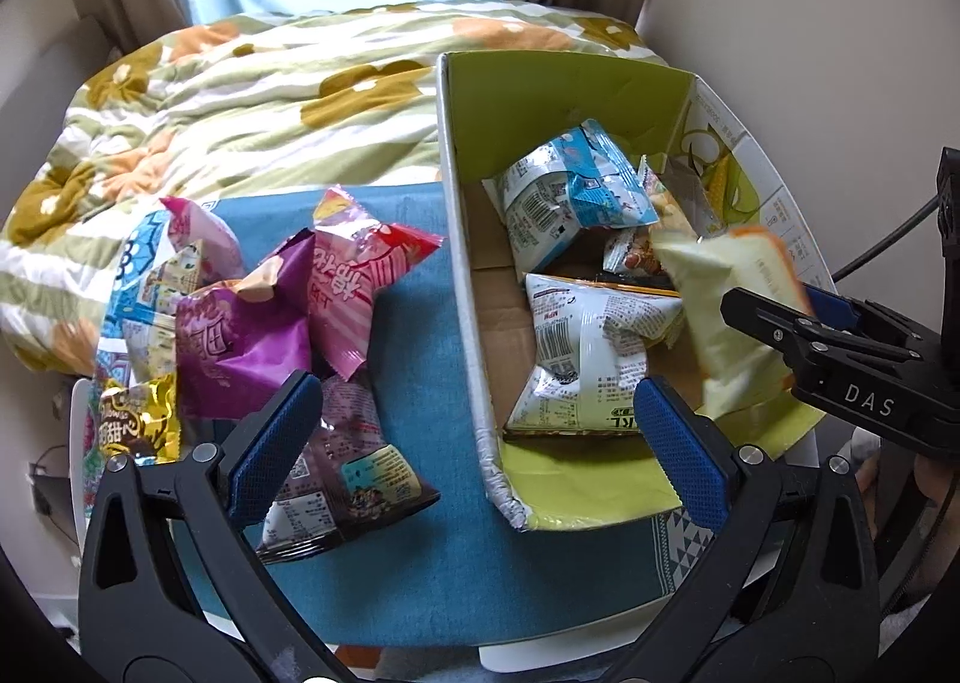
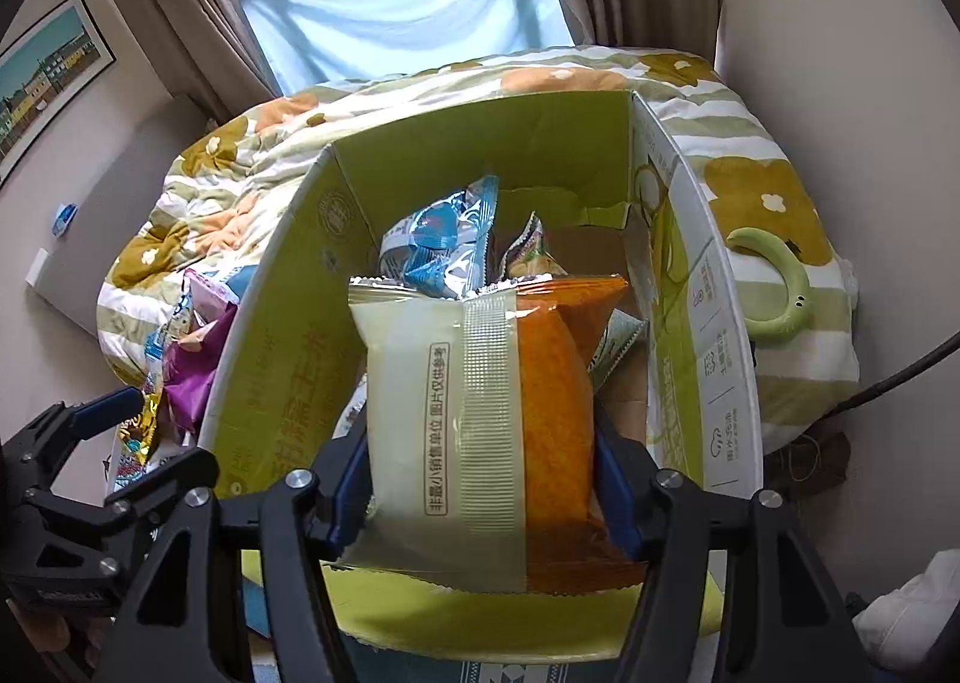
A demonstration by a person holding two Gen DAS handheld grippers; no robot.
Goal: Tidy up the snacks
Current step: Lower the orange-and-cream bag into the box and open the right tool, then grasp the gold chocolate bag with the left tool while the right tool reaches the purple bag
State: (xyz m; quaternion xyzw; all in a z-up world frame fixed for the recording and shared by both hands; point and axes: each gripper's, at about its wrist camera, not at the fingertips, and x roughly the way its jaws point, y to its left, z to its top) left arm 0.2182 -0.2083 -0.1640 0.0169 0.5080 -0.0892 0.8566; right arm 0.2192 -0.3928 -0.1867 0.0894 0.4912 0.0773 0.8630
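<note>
From the left wrist, the left gripper (image 1: pixel 480 431) stands wide open and empty above the box's (image 1: pixel 462 287) left wall. Loose snacks (image 1: pixel 252 335) lie piled on the blue cloth (image 1: pixel 420 551) left of the box; several packets (image 1: pixel 591 359) already lie inside. From the right wrist, the right gripper (image 2: pixel 480 479) clasps a cream-and-orange packet (image 2: pixel 480 413) between its pads, held upright over the box (image 2: pixel 270 335) interior. The bedspread (image 2: pixel 252 167) lies beyond.

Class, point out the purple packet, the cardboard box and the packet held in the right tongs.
Purple packet (image 1: pixel 240 347), left wrist view, its front.
Cardboard box (image 1: pixel 462 239), left wrist view, left wall.
Held packet (image 2: pixel 420 413), right wrist view, pale half.
</note>
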